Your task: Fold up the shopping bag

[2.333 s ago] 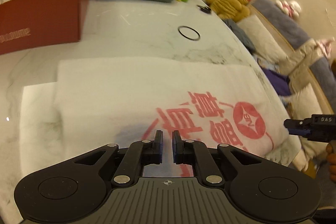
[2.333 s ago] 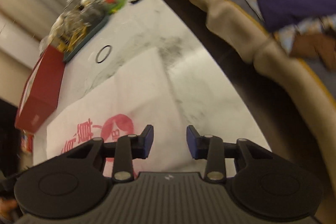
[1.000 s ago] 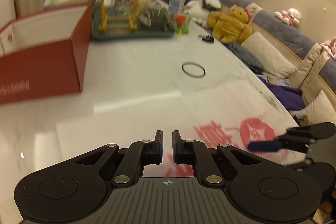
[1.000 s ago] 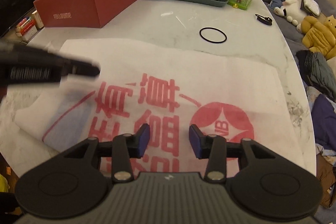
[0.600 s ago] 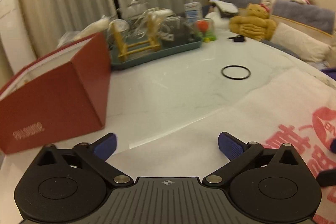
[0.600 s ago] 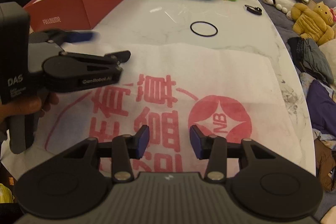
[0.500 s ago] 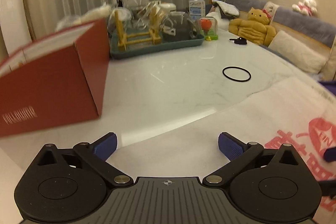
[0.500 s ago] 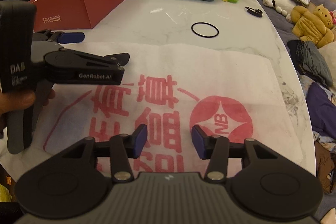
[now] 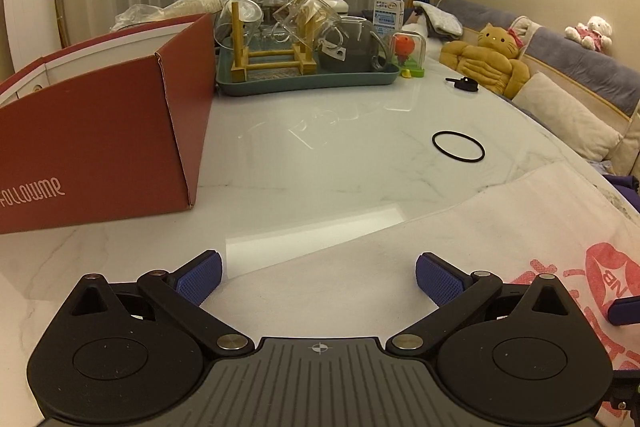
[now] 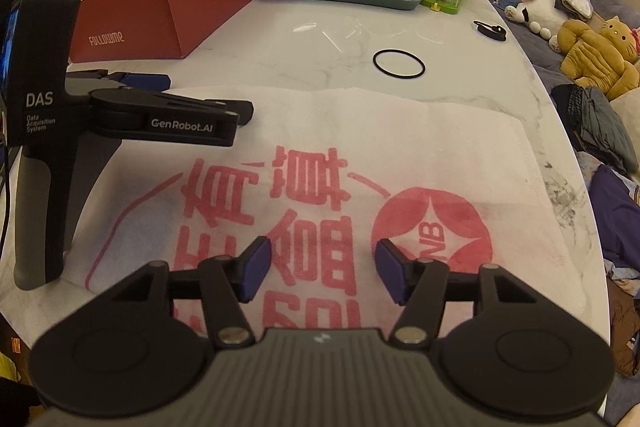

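- White non-woven fabric with red print is under both of my tools: the shopping bag (image 10: 360,163) lies flat on the marble surface (image 9: 320,155), at the near edge.
- My right hand-held gripper (image 10: 323,269) hangs over the red printed characters; its blue pads are apart and are opening, and nothing is between them, only the bag below.
- My left hand-held gripper (image 9: 318,277) stands fully spread over the bag's far left corner, and it grips nothing. In the right wrist view I see it from the side, above the left edge of the bag.
- A little further, a thin black ring (image 9: 458,146) lies on the bare surface, beyond the bag's far edge.
- On the left stands a red cardboard box (image 9: 92,143), open at the top.
- Behind it is a green tray (image 9: 308,81) with glass cups and a wooden rack.
- At the far right is a sofa with a plush cat (image 9: 484,61).
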`<state>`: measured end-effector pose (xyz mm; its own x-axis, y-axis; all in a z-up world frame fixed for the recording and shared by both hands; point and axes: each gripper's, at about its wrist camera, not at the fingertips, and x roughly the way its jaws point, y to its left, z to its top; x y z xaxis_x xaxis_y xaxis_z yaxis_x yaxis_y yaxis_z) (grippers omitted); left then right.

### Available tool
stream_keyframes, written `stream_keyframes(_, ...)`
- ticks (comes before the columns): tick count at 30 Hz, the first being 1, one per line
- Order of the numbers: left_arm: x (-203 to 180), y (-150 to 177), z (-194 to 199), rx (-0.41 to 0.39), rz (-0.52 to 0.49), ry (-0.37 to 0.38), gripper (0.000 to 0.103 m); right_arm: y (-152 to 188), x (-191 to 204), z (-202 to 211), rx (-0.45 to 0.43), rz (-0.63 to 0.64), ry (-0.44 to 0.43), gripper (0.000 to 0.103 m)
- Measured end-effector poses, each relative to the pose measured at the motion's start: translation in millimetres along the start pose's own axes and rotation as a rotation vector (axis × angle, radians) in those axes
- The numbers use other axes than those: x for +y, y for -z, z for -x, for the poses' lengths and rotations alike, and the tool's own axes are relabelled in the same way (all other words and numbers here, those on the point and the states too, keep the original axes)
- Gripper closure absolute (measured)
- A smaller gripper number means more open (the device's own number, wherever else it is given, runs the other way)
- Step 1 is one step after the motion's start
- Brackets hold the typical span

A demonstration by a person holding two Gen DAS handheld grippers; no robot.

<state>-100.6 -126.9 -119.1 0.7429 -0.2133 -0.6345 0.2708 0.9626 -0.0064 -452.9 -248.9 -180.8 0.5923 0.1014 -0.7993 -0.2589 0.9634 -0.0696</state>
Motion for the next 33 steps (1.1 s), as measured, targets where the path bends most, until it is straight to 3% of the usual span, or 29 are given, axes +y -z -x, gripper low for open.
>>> stream_keyframes(19,-0.3,0.0,3.7,0.0,-0.001,0.0,0.0,-1.2,1.9,0.8,0.021,-0.006,0.008,0.04)
stream_keyframes(27,-0.3,-0.1,2.8,0.0,-0.001,0.0,0.0,-0.6,4.5,-1.1,0.012,0.001,-0.002,0.03)
stream_keyframes(33,-0.4,0.0,3.3,0.0,-0.001,0.0,0.0,0.9,4.5,-0.7,0.007,0.004,-0.006,0.03)
